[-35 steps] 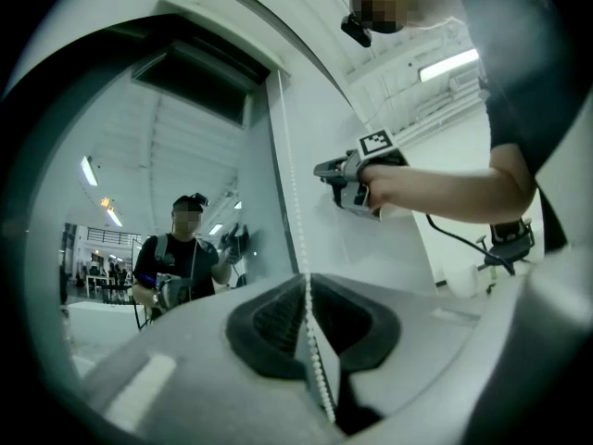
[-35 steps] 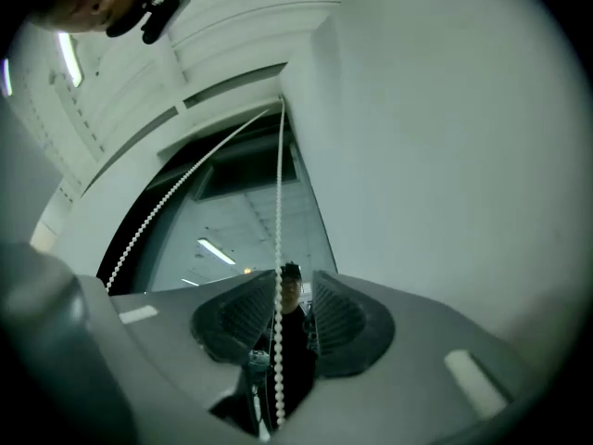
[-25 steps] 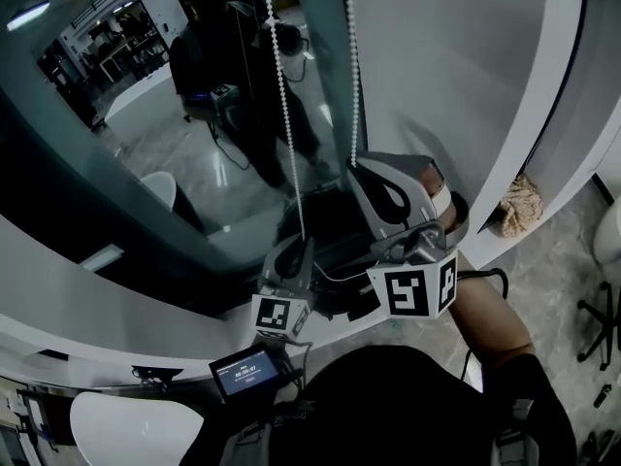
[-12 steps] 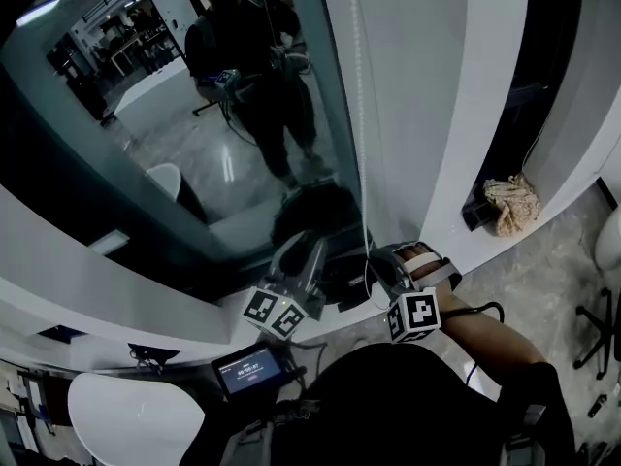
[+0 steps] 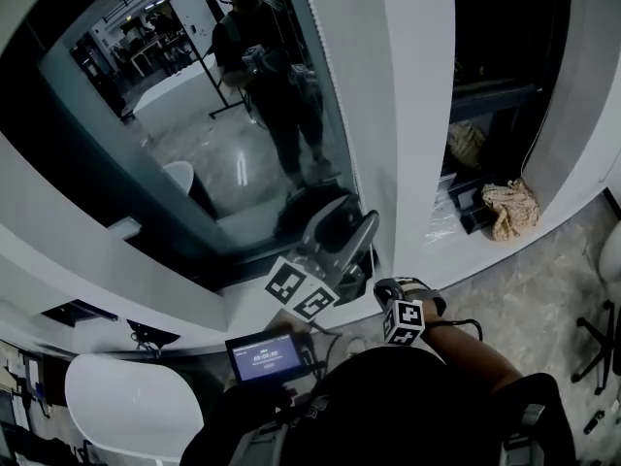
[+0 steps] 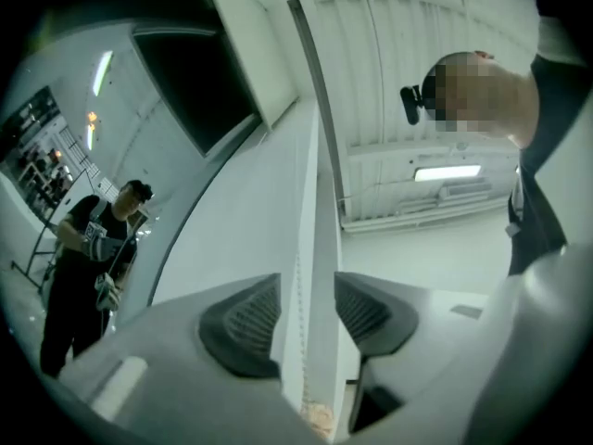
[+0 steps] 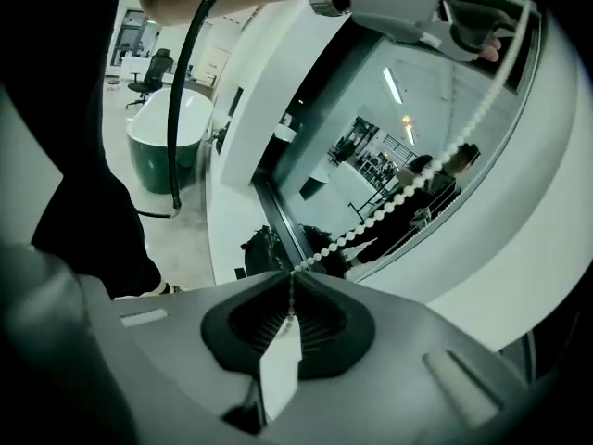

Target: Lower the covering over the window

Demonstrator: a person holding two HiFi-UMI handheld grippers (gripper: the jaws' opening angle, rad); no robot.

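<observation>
right gripper [image 7: 289, 315]: clenched on the bead chain [image 7: 408, 188], pinched mid-pad | left gripper [image 6: 306, 313]: jaws just opening, chain running free between its pads | handling: probably light, limp, slippery beads; you should clamp squarely mid-pad

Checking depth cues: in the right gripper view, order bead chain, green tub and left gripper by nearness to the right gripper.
1. bead chain: pinched in the right gripper.
2. left gripper: above, up the chain.
3. green tub: floor, far left.
</observation>
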